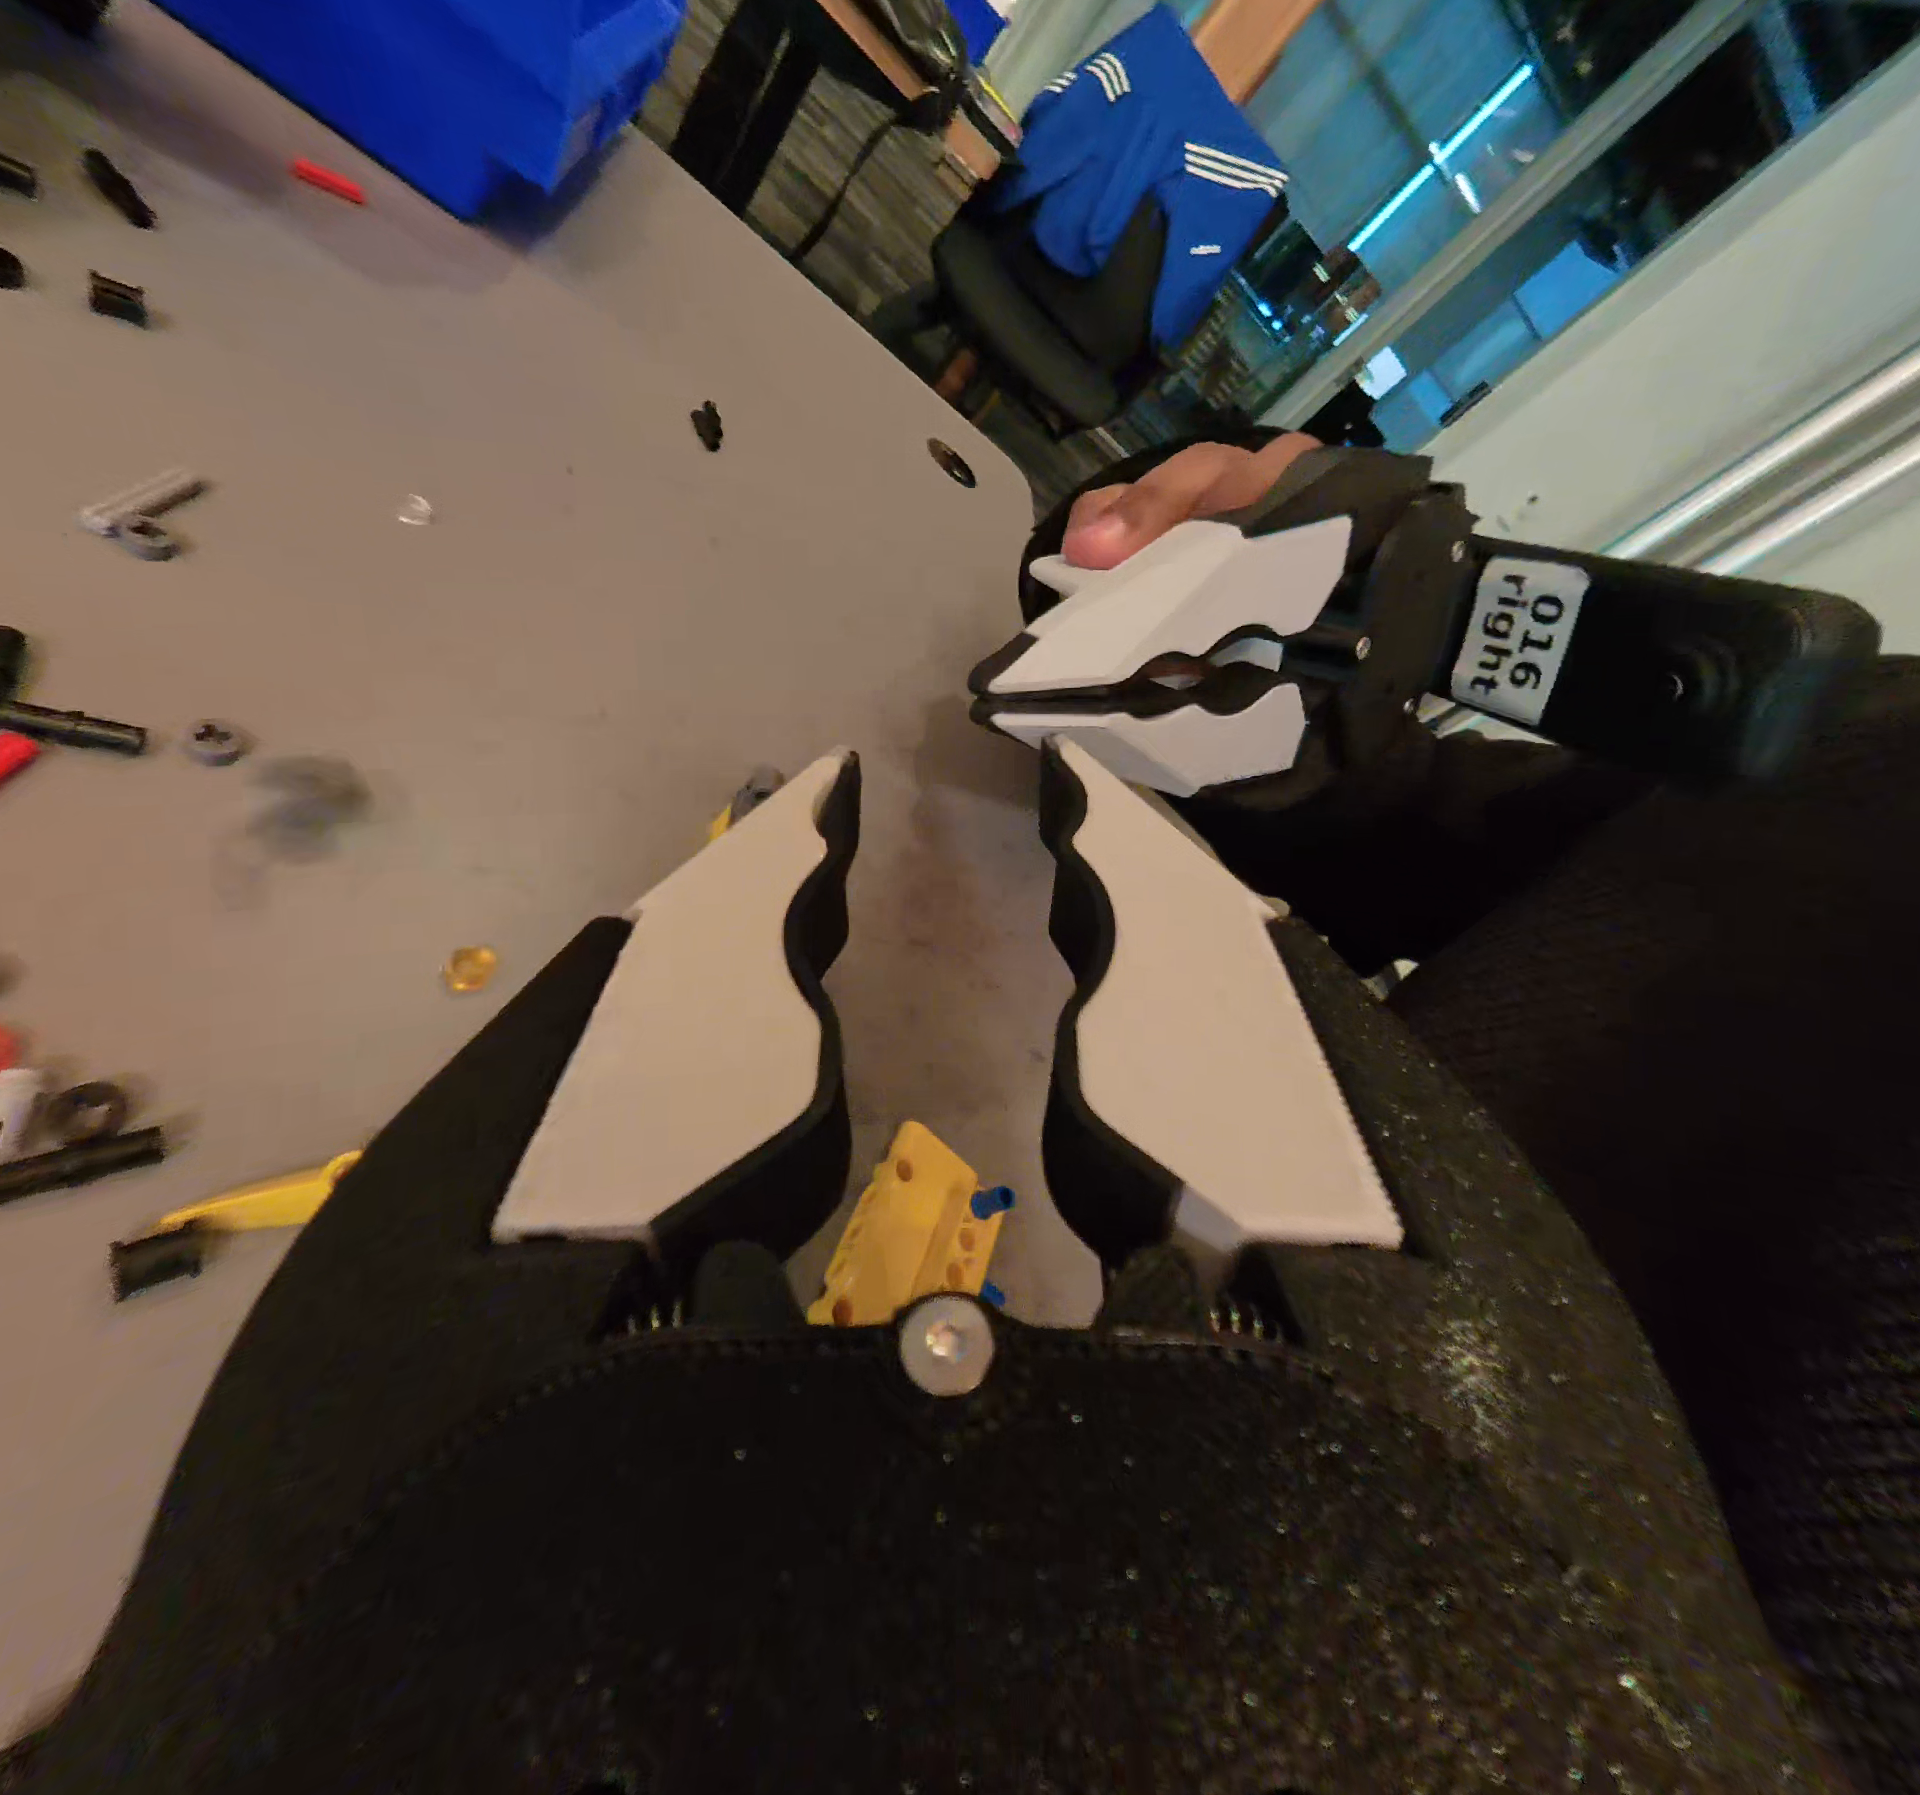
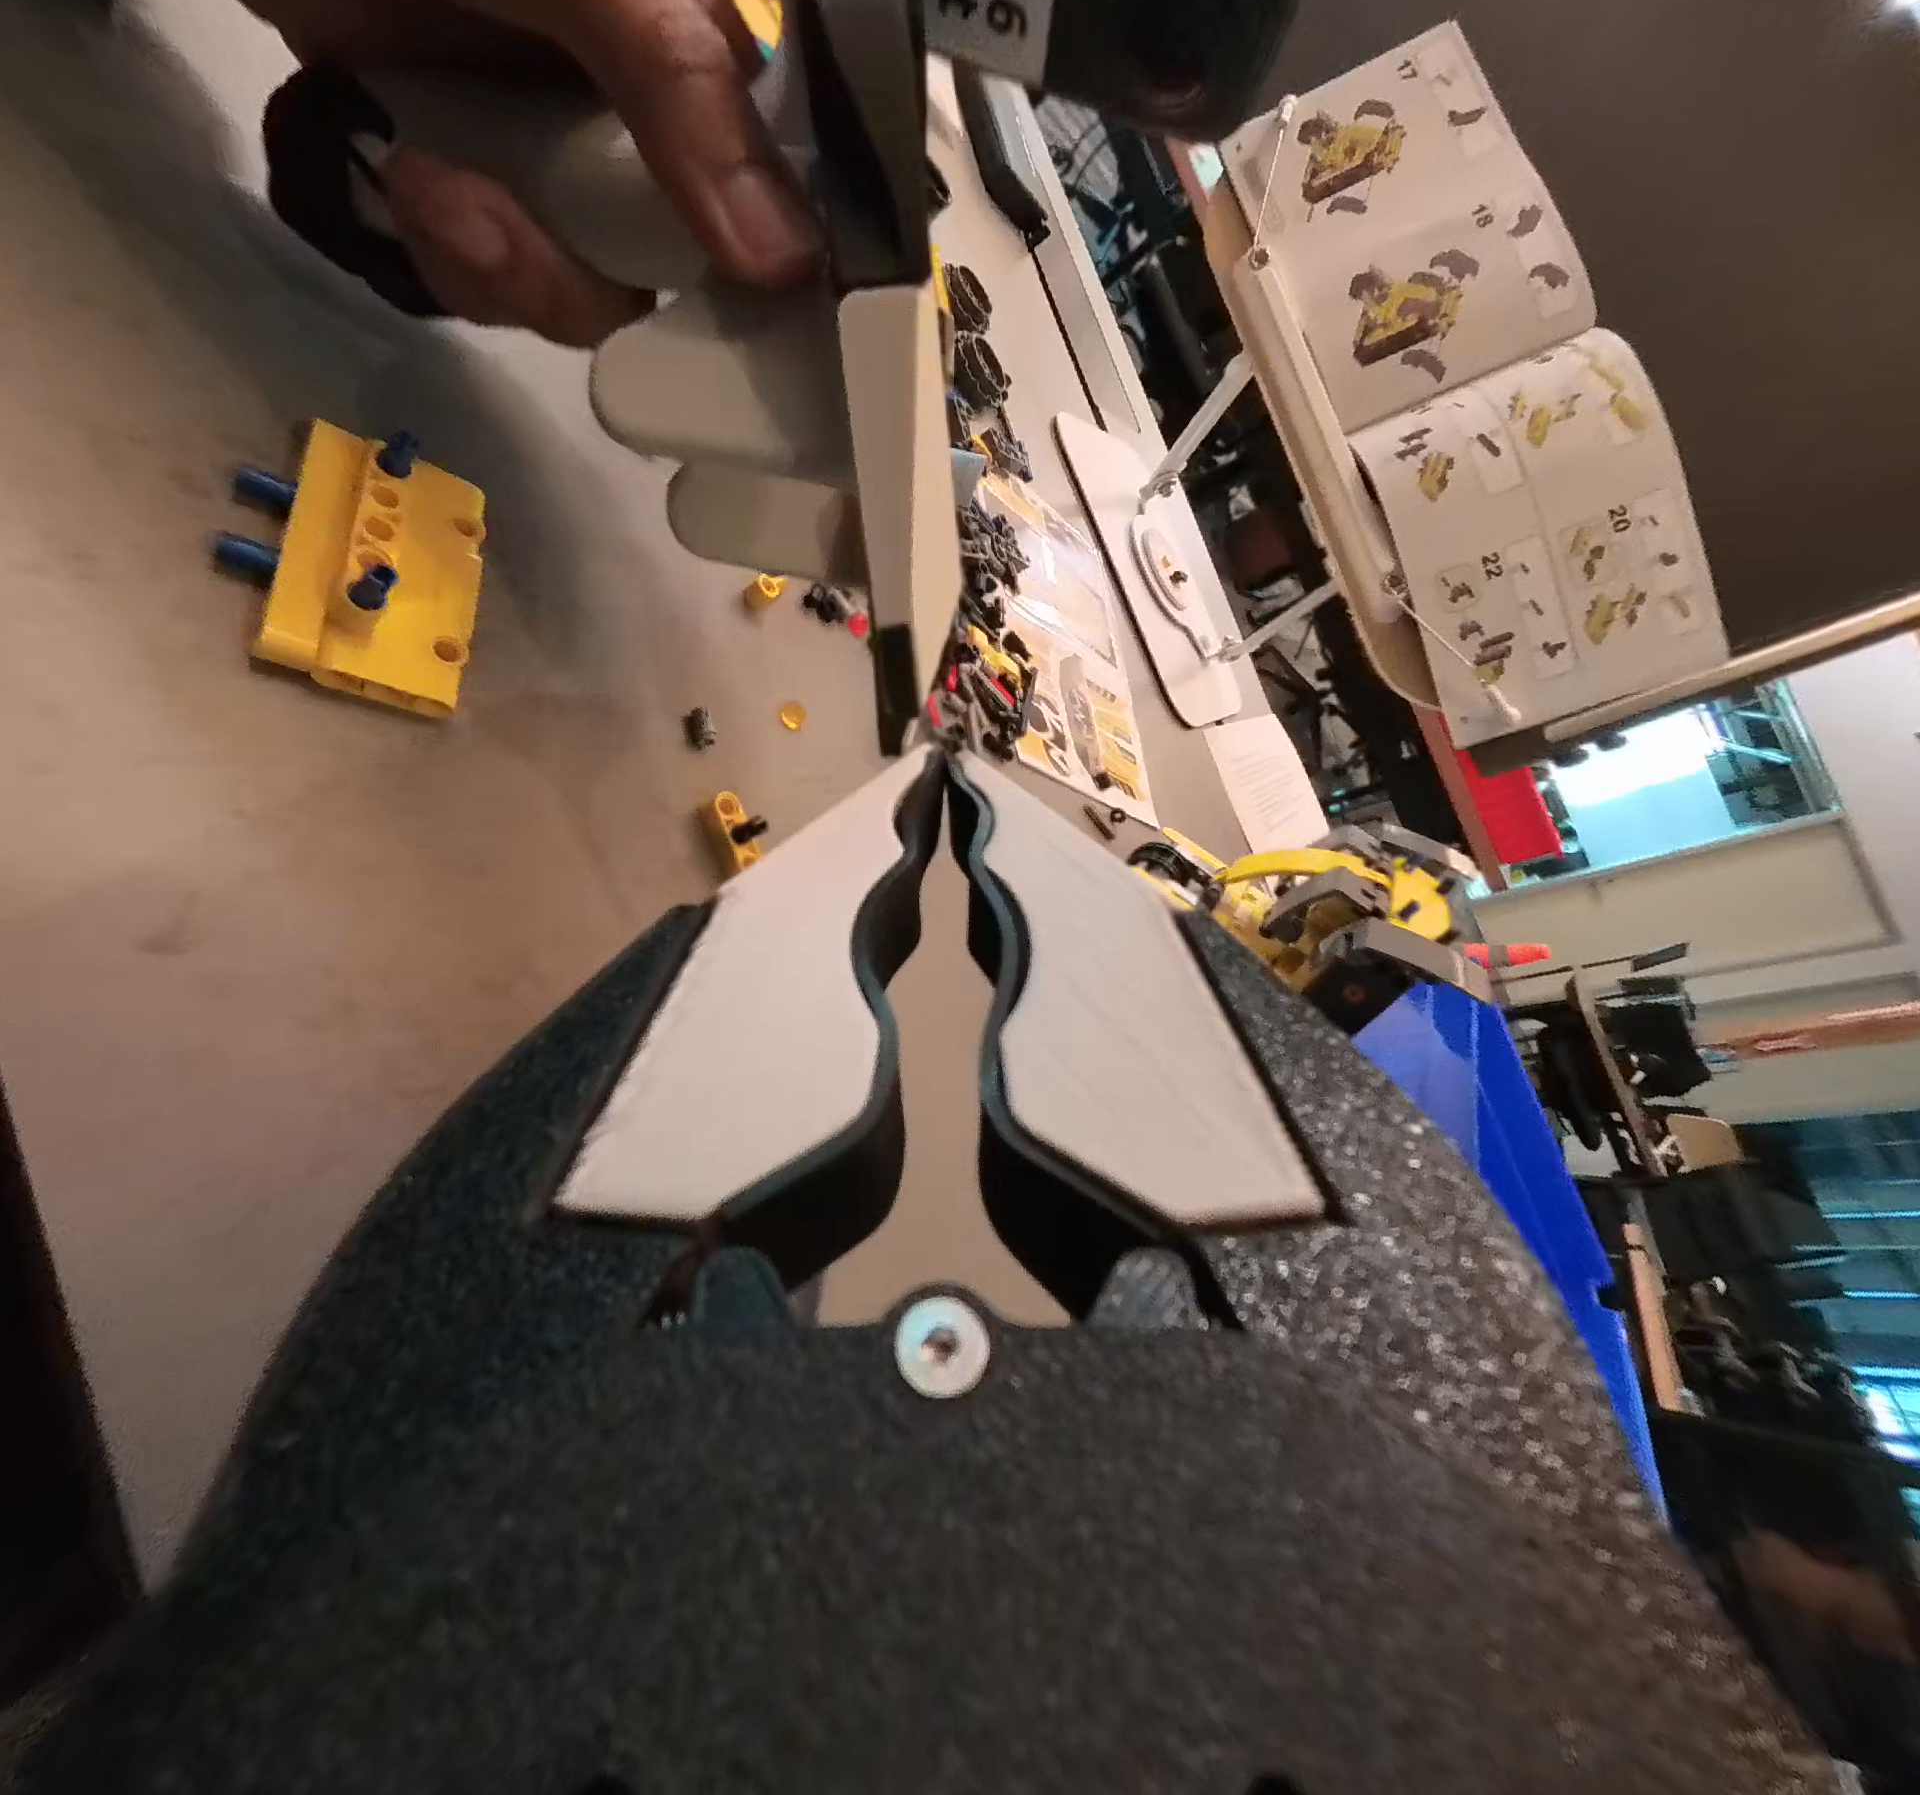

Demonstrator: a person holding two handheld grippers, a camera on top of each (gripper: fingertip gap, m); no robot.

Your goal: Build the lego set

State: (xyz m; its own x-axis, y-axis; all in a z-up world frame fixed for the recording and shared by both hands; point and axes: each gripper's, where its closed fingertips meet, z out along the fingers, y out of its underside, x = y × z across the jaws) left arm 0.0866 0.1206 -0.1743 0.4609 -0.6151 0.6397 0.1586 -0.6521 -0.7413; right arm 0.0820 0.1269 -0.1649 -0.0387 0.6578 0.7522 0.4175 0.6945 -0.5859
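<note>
Yellow block (image 2: 364,561) with blue pegs lay flat on the counter (image 1: 520,519), under the left claw (image 1: 951,769), whose fingers were spread and empty. Right claw (image 2: 943,758), pinched closed on nothing visible, hung farther from the block, its tips almost meeting the left claw's.

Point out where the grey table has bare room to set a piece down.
Bare: the grey table between the blue bin and the open left hand-held gripper. Crowded: the left edge with small black parts.

yellow panel (image 2: 366,569) with blue pins, grey table (image 1: 540,602), blue bin (image 1: 416,10), white-striped blue jacket (image 1: 1132,156)
</note>
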